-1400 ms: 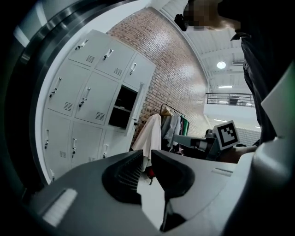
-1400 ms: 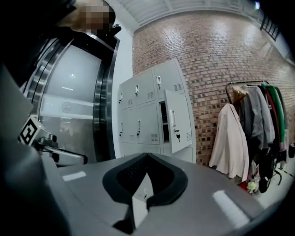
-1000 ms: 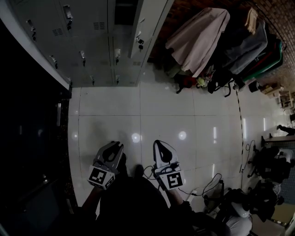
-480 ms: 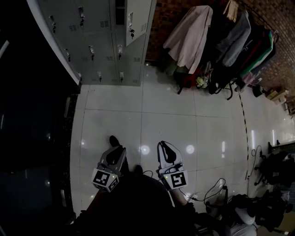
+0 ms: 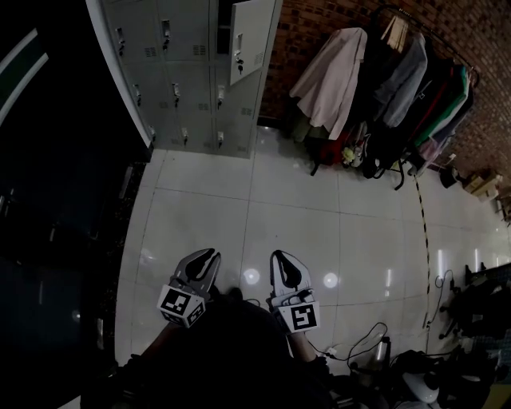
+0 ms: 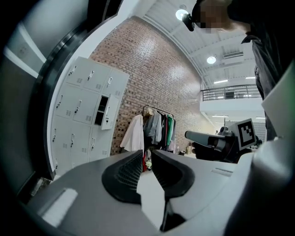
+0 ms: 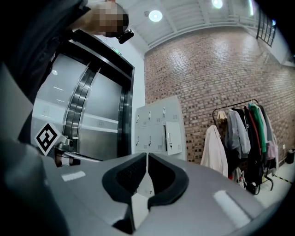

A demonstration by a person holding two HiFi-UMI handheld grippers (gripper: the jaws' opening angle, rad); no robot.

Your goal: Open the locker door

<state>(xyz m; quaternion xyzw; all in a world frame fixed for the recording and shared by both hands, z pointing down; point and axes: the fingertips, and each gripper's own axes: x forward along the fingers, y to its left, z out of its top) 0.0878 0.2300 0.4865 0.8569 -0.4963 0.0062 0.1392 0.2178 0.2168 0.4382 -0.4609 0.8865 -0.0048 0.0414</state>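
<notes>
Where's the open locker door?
In the head view, the open door hangs at top centre, on the right column of lockers, beside the brick wall.

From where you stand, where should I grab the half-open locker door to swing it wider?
Take the half-open door by its free left edge, near the handle. Come from the front-left: the dark gap there probably admits one jaw, and the hinges look right-side.

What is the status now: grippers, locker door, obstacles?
Left gripper slightly open, right gripper shut, both empty. Locker door open, far ahead. Hanging clothes at right, off path.
</notes>
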